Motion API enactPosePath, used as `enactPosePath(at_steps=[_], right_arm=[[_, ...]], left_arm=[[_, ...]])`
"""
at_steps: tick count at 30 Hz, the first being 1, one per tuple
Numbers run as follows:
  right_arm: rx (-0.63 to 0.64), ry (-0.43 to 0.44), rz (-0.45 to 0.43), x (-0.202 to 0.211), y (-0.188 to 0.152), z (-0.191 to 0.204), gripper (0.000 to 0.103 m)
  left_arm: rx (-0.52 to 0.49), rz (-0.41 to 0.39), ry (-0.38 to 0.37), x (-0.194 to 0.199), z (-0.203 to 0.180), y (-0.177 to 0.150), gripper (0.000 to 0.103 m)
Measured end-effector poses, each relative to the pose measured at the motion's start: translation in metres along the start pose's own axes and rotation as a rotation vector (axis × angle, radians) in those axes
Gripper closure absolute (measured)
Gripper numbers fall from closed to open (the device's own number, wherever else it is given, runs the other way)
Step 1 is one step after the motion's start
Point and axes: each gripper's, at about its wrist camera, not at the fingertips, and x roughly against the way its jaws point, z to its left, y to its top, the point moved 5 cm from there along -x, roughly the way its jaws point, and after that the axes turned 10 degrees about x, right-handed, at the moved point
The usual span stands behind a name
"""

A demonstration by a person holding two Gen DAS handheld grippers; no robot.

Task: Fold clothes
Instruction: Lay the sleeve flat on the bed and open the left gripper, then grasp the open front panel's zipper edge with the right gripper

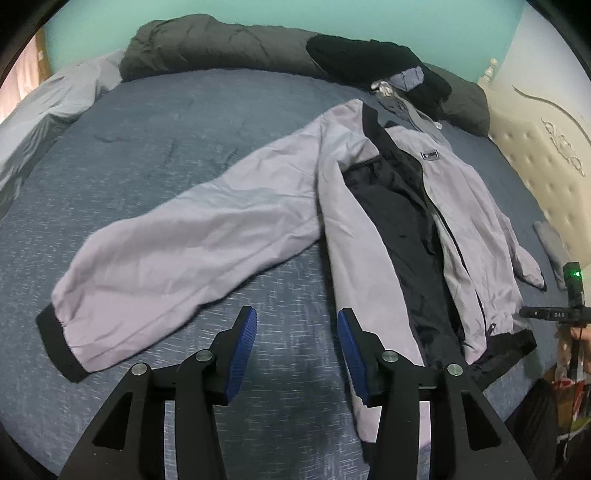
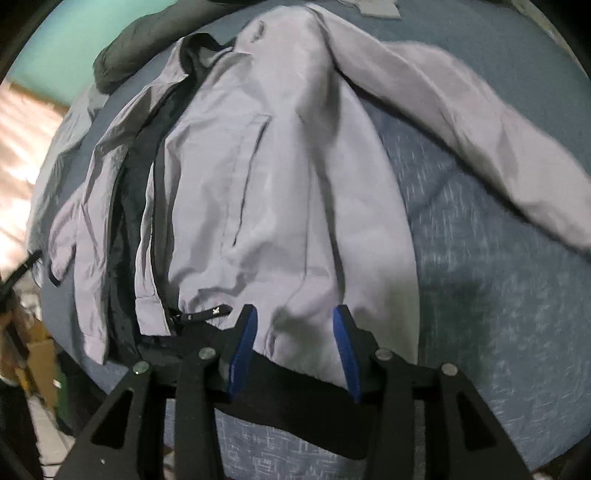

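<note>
Two claws head our list. Our left claw (image 1: 297,332) stands wide open with nothing between its blue pads (image 1: 245,341), which hang over bare bedspread just beside the jacket's near hem edge; the right-hand pad overlaps the pale fabric in the picture, though we cannot tell whether it touches. Our right claw (image 2: 293,332) is likewise spread wide and grips nothing, its blue pads (image 2: 243,343) poised above the lower hem of the jacket, whose black waistband (image 2: 295,391) runs across beneath them. Next we record the jacket (image 1: 369,221) itself: pale lilac-grey, unzipped, lying front-up and flat on the bed, its dark lining (image 1: 399,229) showing in the open gap between the two front panels. One sleeve (image 1: 177,254) is stretched out away from the body across the bedspread and ends in a black cuff (image 1: 59,343); the other sleeve lies along the far side of the body, its cuff near the hem. A small dark badge (image 1: 429,155) sits on the chest. The blue-grey bedspread (image 1: 166,147) carries everything. Further out we note a dark green rolled duvet (image 1: 207,44) along the far edge of the bed, a black garment (image 1: 369,62) heaped by the jacket's collar, a cream tufted headboard (image 1: 535,158) at one side, and a teal wall (image 1: 258,11) behind.
</note>
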Motion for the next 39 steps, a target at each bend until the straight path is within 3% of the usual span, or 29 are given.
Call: enactPosePath(at_steps=[7, 9, 10, 12, 15, 26, 30, 35, 39], right_arm=[[0.04, -0.02, 0.068, -0.032, 0.001, 0.01, 0.054], [0.036, -0.03, 0.07, -0.035, -0.002, 0.006, 0.076], [0.034, -0.023, 0.062, -0.033, -0.003, 0.004, 0.078], [0.03, -0.009, 0.045, -0.029, -0.006, -0.001, 0.095], [0.037, -0.006, 0.003, -0.013, -0.009, -0.007, 0.099], [-0.04, -0.066, -0.157, 0.09, -0.023, -0.086, 0.101], [-0.053, -0.094, -0.154, 0.105, -0.036, -0.107, 0.101], [-0.095, -0.079, -0.12, 0.085, -0.041, -0.123, 0.1], [-0.054, -0.163, -0.169, 0.1, -0.037, -0.115, 0.096]], left_arm=[[-0.009, 0.011, -0.001, 0.001, -0.007, -0.006, 0.052], [-0.01, 0.01, -0.003, 0.003, -0.008, -0.008, 0.052], [-0.011, 0.011, -0.005, 0.004, -0.008, -0.008, 0.052], [-0.013, 0.013, -0.007, 0.005, -0.008, -0.01, 0.052], [-0.012, 0.022, -0.009, 0.003, -0.01, -0.012, 0.052], [-0.03, 0.033, -0.021, 0.0, -0.03, -0.017, 0.051], [-0.043, 0.037, -0.021, 0.0, -0.038, -0.016, 0.051], [-0.066, 0.055, -0.025, -0.004, -0.051, -0.019, 0.051], [-0.072, 0.061, -0.026, -0.003, -0.054, -0.021, 0.051]])
